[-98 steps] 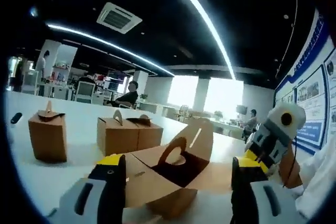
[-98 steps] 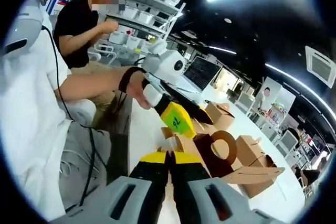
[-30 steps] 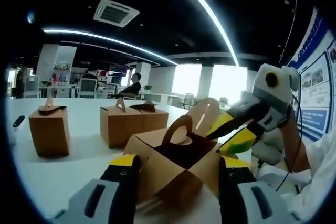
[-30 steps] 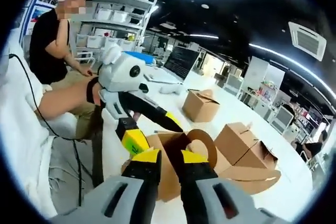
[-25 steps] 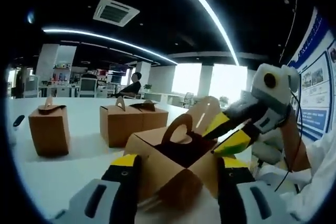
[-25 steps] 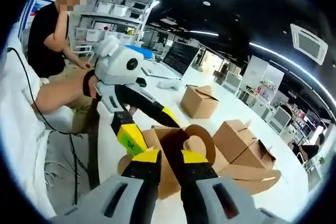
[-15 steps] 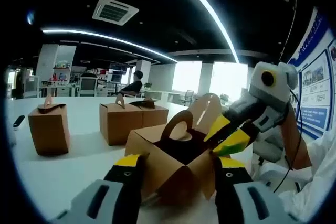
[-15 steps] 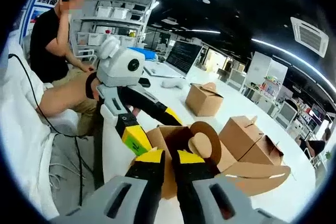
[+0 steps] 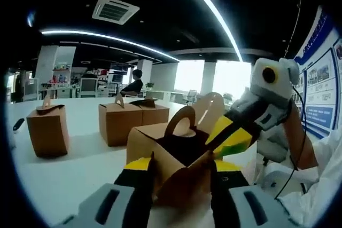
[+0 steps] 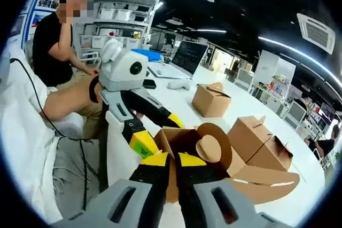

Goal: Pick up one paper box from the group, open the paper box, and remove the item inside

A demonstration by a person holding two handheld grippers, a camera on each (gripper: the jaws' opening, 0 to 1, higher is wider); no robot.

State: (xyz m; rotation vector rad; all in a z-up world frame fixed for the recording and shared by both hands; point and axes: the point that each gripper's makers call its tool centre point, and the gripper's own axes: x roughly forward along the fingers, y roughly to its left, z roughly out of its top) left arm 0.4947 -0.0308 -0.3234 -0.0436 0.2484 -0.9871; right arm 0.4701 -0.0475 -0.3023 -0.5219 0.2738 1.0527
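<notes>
Steadiness matters while the left gripper [image 9: 179,172] clamps the opened paper box [image 9: 168,156] on the white table [image 9: 69,174] and the right gripper [image 10: 171,159], jaws nearly closed, pinches its wall; whether the jaws hold an item I cannot tell.

1. An open paper box [image 9: 176,156] sits between the left gripper's [image 9: 179,170] jaws, which touch its sides.
2. The right gripper [image 9: 227,134] reaches its rim.
3. Three closed boxes [image 9: 120,123] stand behind on the white table [image 9: 75,169].

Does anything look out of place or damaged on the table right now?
Nothing looks damaged or spilled. The open paper box sits between the left gripper fingers with its flaps splayed, as expected mid-opening. The closed boxes behind it stand upright.
</notes>
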